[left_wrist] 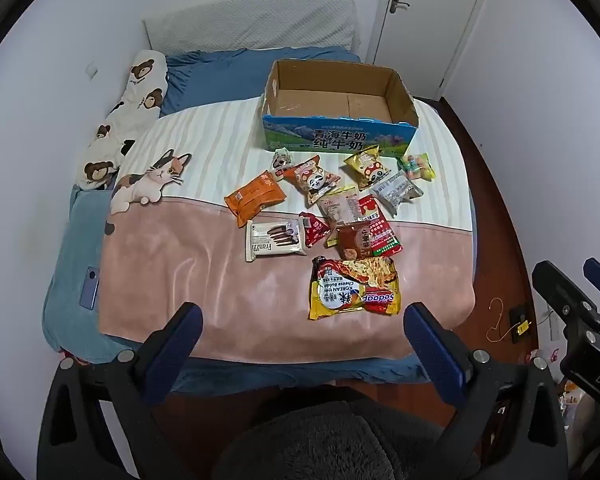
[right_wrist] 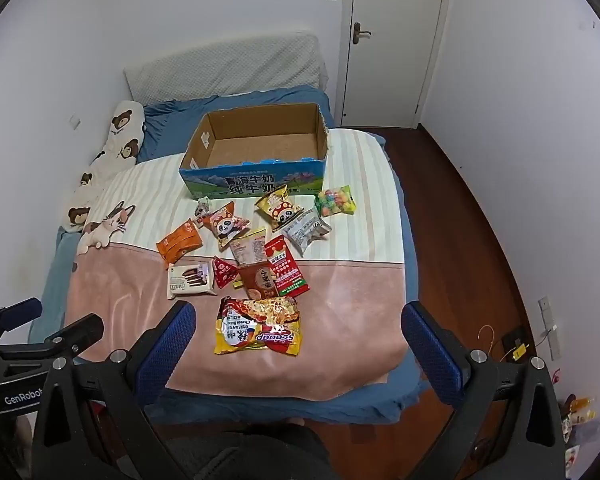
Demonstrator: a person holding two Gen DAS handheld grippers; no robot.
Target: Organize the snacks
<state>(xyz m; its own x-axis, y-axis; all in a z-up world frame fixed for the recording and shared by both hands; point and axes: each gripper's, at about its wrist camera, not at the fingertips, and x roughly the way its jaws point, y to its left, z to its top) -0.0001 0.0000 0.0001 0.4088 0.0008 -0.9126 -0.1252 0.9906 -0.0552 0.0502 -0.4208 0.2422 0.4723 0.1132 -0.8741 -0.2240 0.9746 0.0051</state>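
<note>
Snacks lying loose on the bed (left_wrist: 260,300) before an open cardboard box (left_wrist: 338,136).
Left gripper (left_wrist: 302,344) and right gripper (right_wrist: 300,340) are both hovering wide open, holding nothing, above the near edge, nearest the noodle packet (left_wrist: 354,286); the box is sitting behind the pile.

Both wrist views overlook the bed (left_wrist: 284,320) (shared) from its foot

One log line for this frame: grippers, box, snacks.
left gripper: open, empty | right gripper: open, empty | cardboard box: empty, on bed | snack packets: loose on blanket | noodle packet: nearest
</note>
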